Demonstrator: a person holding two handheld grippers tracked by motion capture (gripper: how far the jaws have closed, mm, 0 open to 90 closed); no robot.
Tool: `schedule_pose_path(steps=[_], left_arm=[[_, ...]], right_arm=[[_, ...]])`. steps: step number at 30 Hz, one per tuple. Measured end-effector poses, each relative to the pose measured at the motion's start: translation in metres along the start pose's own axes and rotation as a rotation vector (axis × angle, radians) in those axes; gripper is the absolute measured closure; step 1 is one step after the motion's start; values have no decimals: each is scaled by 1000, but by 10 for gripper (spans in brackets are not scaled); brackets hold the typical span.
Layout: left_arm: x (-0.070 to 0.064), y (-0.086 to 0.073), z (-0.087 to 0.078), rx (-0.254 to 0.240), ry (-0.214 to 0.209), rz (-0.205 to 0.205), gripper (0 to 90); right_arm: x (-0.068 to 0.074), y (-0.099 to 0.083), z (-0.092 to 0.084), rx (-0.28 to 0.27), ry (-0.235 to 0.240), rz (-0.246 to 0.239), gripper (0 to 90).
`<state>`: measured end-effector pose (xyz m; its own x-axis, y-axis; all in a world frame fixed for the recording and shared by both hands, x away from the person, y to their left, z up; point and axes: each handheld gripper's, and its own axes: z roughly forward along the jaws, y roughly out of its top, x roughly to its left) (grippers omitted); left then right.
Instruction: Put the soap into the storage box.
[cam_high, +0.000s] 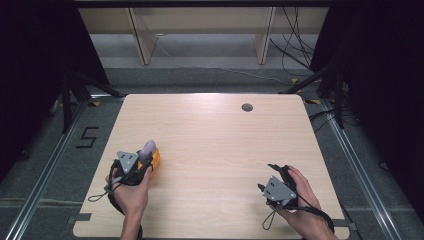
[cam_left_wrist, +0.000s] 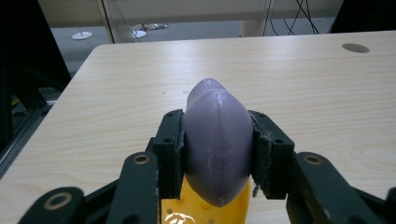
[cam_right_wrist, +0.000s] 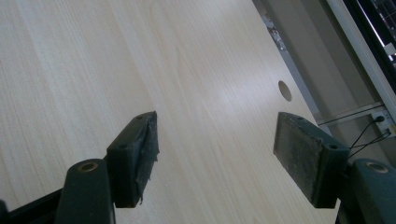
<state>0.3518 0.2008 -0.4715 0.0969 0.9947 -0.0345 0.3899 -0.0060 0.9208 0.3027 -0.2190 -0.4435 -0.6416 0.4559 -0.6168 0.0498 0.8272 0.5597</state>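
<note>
My left gripper (cam_high: 145, 161) (cam_left_wrist: 218, 149) is shut on a smooth purple egg-shaped object (cam_left_wrist: 217, 140) (cam_high: 147, 148), its pads pressed against both sides. Just below the purple object sits a yellow piece (cam_left_wrist: 205, 210) (cam_high: 156, 159) with small holes, low over the wooden table (cam_high: 215, 150) at the left. My right gripper (cam_high: 278, 172) (cam_right_wrist: 215, 158) stands open near the table's front right, with bare wood between its fingers. A hand holds each gripper.
A round cable hole (cam_high: 247, 107) (cam_left_wrist: 355, 47) (cam_right_wrist: 284, 90) lies near the table's far edge. Metal floor rails (cam_high: 360, 165) run along both sides. Wooden furniture legs (cam_high: 142, 40) and loose cables (cam_high: 295, 45) stand beyond the table.
</note>
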Motion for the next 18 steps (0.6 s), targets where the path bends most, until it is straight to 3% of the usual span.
schedule_pose_path(steps=[6,18], left_arm=[[1,-7,5,30,10,-4,591],[5,-13,10,72,-1,-9,588]], right_arm=[[-1,0,0,0,12,-20,316],[1,0,0,1,12,-4,317]])
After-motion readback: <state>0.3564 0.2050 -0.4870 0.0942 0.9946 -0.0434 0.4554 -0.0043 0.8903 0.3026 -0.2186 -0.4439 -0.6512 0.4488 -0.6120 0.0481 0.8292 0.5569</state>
